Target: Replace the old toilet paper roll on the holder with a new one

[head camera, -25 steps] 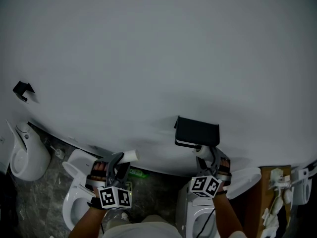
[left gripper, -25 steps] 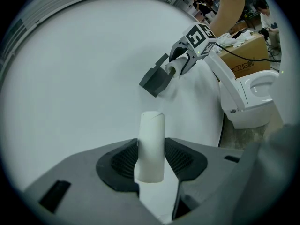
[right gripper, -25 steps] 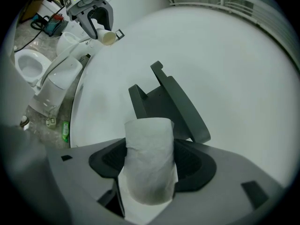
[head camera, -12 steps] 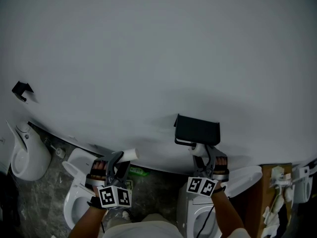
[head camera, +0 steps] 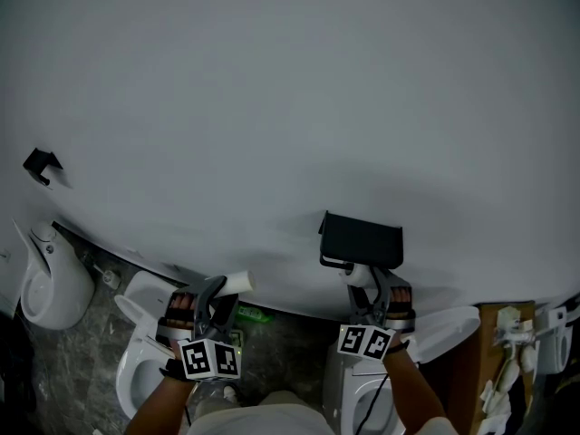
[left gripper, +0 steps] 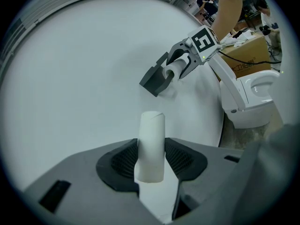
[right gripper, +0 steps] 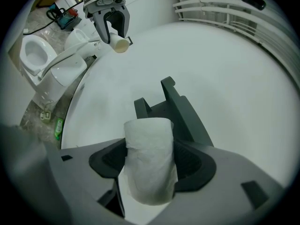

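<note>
Here, the left gripper point(left gripper: 151, 165) is clenching its jaws on the empty cardboard tube point(left gripper: 151, 142), the bare core of the old roll. The tube is standing upright between the two black ribbed pads. They are pinching its lower half, while its upper half is sticking out past the jaw tips toward the white wall point(head camera: 272, 107). It is hanging clear of that wall, touching only the jaws.

Over on the right, the right gripper point(right gripper: 150, 168) is grasping the new toilet paper roll point(right gripper: 151, 149), a small white roll with a loose, crinkled outer sheet. The roll is filling the gap between the pads from side to side and is poking out beyond the jaw tips. The black holder point(right gripper: 176, 104) is hanging on the wall just past it. In the head view the roll is sitting right under the holder's lower edge. Whether the two are touching I cannot tell.

The two grippers are hanging well apart, the left one off to the left of the holder. A white toilet point(head camera: 136, 374) is standing on the grey floor point(head camera: 63, 370) under the left gripper, and a second toilet point(head camera: 444, 332) is standing under the right one. A cardboard box point(head camera: 503, 352) is sitting at the far right.
</note>
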`<state>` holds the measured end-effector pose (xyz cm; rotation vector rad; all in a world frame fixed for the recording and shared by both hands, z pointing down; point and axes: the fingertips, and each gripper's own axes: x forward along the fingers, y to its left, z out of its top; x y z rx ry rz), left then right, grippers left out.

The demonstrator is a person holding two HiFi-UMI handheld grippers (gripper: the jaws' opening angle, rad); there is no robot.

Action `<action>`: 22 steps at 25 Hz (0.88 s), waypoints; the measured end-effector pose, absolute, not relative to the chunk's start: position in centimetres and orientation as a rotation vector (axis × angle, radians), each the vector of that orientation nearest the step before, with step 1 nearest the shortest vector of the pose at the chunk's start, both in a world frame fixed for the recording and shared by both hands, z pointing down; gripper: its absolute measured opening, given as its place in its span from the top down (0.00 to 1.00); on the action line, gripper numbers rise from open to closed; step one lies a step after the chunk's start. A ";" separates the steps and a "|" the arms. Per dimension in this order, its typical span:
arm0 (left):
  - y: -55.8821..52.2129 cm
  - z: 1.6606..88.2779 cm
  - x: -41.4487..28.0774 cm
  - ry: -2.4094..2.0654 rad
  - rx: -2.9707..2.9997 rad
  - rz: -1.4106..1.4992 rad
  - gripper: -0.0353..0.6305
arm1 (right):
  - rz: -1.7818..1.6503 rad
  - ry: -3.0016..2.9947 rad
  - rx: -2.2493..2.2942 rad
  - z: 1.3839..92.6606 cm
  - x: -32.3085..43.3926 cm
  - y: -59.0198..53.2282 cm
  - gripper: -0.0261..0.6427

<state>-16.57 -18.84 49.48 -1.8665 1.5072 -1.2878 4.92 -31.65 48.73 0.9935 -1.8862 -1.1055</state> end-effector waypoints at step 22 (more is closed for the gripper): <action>-17.7 49.2 -17.4 1.534 -1.858 -1.275 0.68 | -1.195 -1.888 0.884 49.0 1.0 -30.2 0.51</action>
